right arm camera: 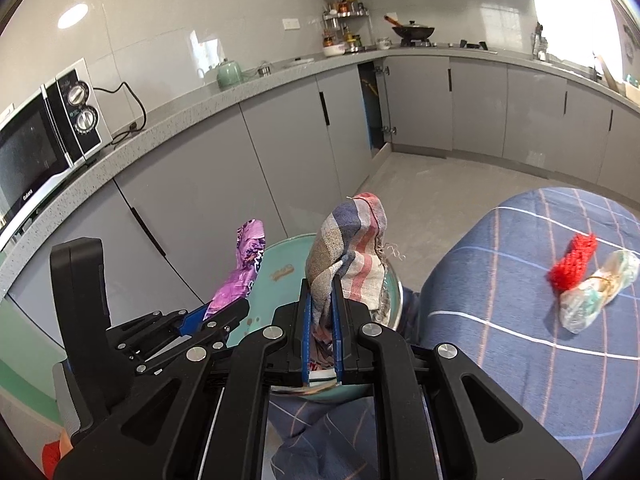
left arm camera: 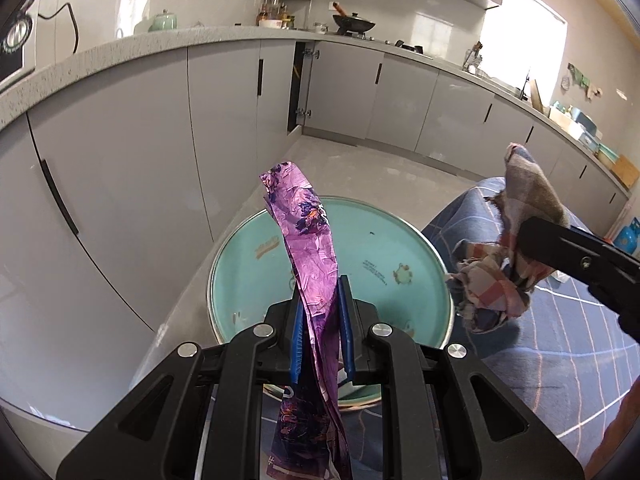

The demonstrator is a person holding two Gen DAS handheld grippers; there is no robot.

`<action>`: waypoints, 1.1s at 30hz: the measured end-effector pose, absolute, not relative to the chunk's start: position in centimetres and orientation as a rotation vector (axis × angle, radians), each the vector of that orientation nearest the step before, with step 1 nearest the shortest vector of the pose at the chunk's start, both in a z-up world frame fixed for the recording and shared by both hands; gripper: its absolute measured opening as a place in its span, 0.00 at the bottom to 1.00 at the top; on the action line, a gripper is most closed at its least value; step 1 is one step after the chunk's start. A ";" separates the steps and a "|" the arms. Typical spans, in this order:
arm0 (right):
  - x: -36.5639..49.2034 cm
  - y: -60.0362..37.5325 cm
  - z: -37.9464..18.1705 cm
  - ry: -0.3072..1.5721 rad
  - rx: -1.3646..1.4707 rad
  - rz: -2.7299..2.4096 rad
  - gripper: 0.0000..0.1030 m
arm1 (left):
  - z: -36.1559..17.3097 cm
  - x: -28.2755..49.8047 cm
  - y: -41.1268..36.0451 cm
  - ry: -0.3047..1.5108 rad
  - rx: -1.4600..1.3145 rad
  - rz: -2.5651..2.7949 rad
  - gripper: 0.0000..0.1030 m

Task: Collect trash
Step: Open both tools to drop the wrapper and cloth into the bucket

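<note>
Left wrist jaws: left gripper (left arm camera: 322, 320) clenched on purple foil wrapper (left arm camera: 308, 236), held mid-length, over teal basin (left arm camera: 412, 248).
Right wrist jaws: right gripper (right arm camera: 322, 312) clamped on checked rag (right arm camera: 348, 252), basin rim at 12 o'clock.
Handling: I judge both light and limp; foil crinkly, may slip; rag soft, gripped at its bunched part.
Only right view: red netting (right arm camera: 572, 262) and plastic bundle (right arm camera: 596, 292) lying on blue plaid cloth (right arm camera: 500, 280), 3 o'clock.
</note>
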State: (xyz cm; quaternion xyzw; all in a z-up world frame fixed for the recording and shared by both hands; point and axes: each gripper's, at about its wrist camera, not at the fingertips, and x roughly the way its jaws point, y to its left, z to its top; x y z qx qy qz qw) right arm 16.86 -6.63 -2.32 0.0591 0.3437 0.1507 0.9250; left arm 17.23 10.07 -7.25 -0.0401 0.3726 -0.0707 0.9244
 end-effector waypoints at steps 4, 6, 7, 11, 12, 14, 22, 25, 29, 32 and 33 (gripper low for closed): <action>18.1 -5.7 -3.6 0.739 0.111 0.312 0.09 | -8.1 17.9 10.2 0.787 -0.092 -0.136 0.15; 18.5 -5.5 -4.2 0.756 0.116 0.314 0.09 | -8.5 18.4 10.2 0.797 -0.095 -0.130 0.15; 18.9 -5.4 -4.6 0.766 0.118 0.316 0.09 | -8.6 18.6 10.3 0.802 -0.097 -0.127 0.15; 19.6 -5.0 -5.5 0.791 0.109 0.318 0.09 | -9.2 19.5 10.4 0.819 -0.102 -0.121 0.15; 19.8 -4.9 -5.7 0.796 0.109 0.319 0.09 | -9.4 19.7 10.4 0.823 -0.101 -0.119 0.15; 20.2 -4.8 -6.2 0.811 0.114 0.323 0.09 | -9.8 20.0 10.2 0.832 -0.103 -0.117 0.15; 22.1 -4.4 -8.0 0.855 0.125 0.373 0.16 | -11.5 20.9 10.1 0.865 -0.100 -0.110 0.15; 21.7 -5.0 -7.8 0.824 0.155 0.376 0.36 | -11.8 21.1 10.2 0.870 -0.100 -0.109 0.15; 20.7 -5.9 -6.7 0.779 0.164 0.346 0.36 | -11.8 21.1 10.1 0.870 -0.097 -0.110 0.15; 19.4 -6.9 -5.7 0.740 0.178 0.321 0.36 | -11.7 20.9 9.7 0.865 -0.087 -0.119 0.15; 18.8 -7.2 -5.4 0.726 0.179 0.309 0.36 | -11.7 20.6 9.7 0.862 -0.084 -0.120 0.15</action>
